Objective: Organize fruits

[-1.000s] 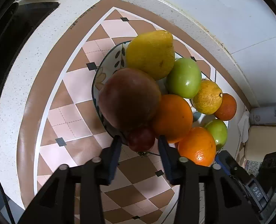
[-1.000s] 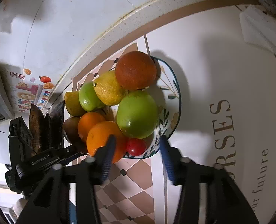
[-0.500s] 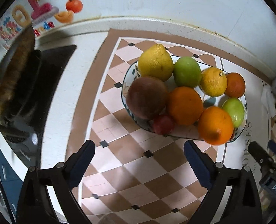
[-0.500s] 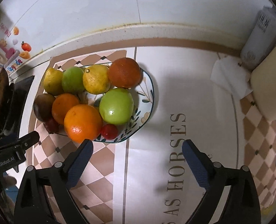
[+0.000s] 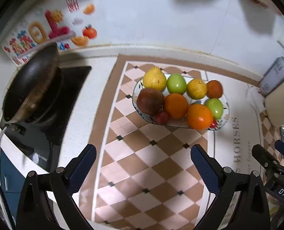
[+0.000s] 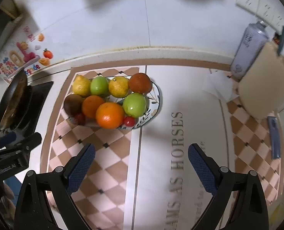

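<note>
The bench (image 5: 96, 99) carries a checked mat (image 5: 151, 164), and a dark pan (image 5: 32, 88) sits on the hob at its left end; a cream board (image 6: 264, 84) leans at the right with a grey can (image 6: 247, 48) behind it; the patterned bowl (image 6: 155, 99) stands on the mat, near the back wall, heaped with fruit; a lemon (image 5: 154, 78), a green apple (image 5: 176, 83), a yellow citrus (image 5: 196, 88) and a dark orange (image 5: 214, 89) line its far side; a brown fruit (image 5: 150, 101), two oranges (image 5: 175, 105) and a second apple (image 6: 134, 105) fill the near side; two small red fruits (image 6: 129, 121) lie at the near rim; the left tongs (image 5: 143, 167) and the right tongs (image 6: 141, 165) are both spread wide, empty, above the mat and well short of the bowl.
</note>
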{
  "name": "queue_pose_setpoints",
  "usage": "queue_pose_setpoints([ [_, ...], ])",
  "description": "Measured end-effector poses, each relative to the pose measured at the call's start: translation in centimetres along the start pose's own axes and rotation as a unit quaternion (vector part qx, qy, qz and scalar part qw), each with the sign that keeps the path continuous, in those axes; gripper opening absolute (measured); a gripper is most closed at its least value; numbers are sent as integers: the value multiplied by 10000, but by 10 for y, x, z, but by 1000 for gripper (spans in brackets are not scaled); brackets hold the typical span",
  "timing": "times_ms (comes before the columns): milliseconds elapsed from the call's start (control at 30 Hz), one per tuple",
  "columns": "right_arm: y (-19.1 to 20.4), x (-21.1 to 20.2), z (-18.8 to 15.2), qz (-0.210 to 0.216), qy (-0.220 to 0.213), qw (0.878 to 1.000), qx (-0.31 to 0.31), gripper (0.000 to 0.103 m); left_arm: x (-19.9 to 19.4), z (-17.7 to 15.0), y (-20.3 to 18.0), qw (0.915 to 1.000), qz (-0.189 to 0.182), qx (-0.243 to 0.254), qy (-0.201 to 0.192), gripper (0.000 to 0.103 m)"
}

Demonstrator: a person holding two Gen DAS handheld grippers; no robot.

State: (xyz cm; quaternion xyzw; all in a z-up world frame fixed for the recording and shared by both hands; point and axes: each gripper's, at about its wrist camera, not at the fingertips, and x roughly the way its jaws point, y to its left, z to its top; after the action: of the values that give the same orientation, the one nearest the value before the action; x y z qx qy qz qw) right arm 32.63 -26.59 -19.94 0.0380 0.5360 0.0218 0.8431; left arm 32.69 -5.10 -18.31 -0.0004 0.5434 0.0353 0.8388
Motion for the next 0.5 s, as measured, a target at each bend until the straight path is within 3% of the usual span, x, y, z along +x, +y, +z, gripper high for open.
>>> queue_pose_setpoints([
  [500, 47, -182, -117, -98, -1116, 9937, 86, 100, -158, -106, 42, 9931, -323, 276, -1090, 101],
])
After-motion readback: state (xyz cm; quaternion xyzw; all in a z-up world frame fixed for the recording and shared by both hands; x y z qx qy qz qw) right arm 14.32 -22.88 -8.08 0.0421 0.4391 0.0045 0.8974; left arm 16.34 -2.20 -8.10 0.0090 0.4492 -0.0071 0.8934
